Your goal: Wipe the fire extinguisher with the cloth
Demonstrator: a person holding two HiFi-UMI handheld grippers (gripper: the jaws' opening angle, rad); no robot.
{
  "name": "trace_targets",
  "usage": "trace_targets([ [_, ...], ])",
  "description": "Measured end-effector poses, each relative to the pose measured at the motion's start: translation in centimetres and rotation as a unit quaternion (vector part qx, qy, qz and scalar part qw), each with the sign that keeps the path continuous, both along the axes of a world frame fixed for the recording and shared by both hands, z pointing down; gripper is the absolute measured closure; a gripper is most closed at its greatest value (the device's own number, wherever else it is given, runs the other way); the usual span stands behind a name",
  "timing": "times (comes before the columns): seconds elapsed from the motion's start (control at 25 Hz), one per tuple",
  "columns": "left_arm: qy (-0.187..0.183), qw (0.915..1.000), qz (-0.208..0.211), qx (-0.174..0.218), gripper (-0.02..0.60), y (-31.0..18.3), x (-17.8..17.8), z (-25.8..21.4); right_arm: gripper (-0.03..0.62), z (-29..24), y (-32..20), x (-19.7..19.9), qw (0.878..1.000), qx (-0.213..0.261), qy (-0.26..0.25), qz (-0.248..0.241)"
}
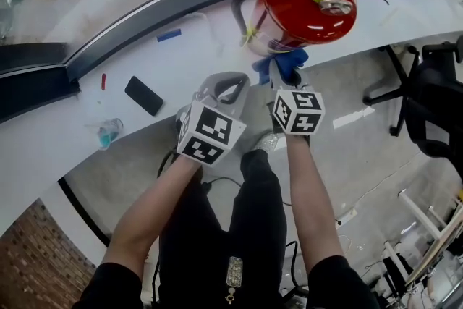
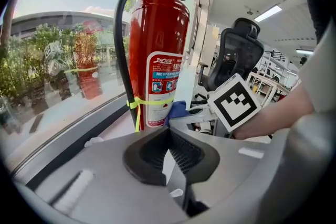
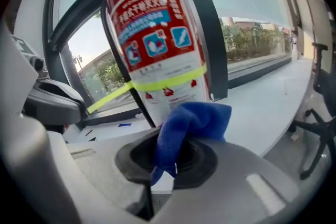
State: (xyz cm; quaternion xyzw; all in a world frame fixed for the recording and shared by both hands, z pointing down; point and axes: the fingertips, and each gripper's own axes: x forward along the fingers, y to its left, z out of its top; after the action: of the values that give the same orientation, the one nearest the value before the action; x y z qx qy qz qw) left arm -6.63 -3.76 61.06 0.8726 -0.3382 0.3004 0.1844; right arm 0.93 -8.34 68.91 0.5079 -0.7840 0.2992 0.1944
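A red fire extinguisher (image 1: 304,7) with a black hose and a yellow strap stands on the white window ledge (image 1: 181,69). It fills the right gripper view (image 3: 152,39) and shows in the left gripper view (image 2: 160,55). My right gripper (image 1: 286,83) is shut on a blue cloth (image 1: 283,63), whose bunched end (image 3: 191,123) lies against the extinguisher's lower body. The left gripper (image 1: 226,89) is shut with nothing in it, just left of the right one and short of the extinguisher. In the left gripper view the cloth (image 2: 177,112) sits at the cylinder's base.
On the ledge lie a black phone (image 1: 144,95), a blue strip (image 1: 168,35), a small red item (image 1: 103,81) and a clear crumpled thing (image 1: 110,132). A black office chair (image 1: 434,105) stands on the floor at right. The window frame (image 1: 130,18) runs behind the extinguisher.
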Motion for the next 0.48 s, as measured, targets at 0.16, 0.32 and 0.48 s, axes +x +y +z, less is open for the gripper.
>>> trace_targets([
  [0.16, 0.001, 0.9999, 0.011, -0.003, 0.575, 0.7, -1.3, -0.5, 0.554, -3.3, 0.3, -2.6, 0.999, 0.024, -0.023, 0.010],
  [0.32, 0.006, 0.9998, 0.020, -0.004, 0.575, 1.0, -2.2, -0.3, 0.554, -5.3, -0.2, -5.1, 0.998, 0.050, -0.029, 0.000],
  [0.48, -0.004, 0.9998, 0.019, -0.010, 0.575, 1.0, -3.9, 0.4, 0.554, -4.6, -1.4, -8.0, 0.997, 0.069, -0.026, -0.026],
])
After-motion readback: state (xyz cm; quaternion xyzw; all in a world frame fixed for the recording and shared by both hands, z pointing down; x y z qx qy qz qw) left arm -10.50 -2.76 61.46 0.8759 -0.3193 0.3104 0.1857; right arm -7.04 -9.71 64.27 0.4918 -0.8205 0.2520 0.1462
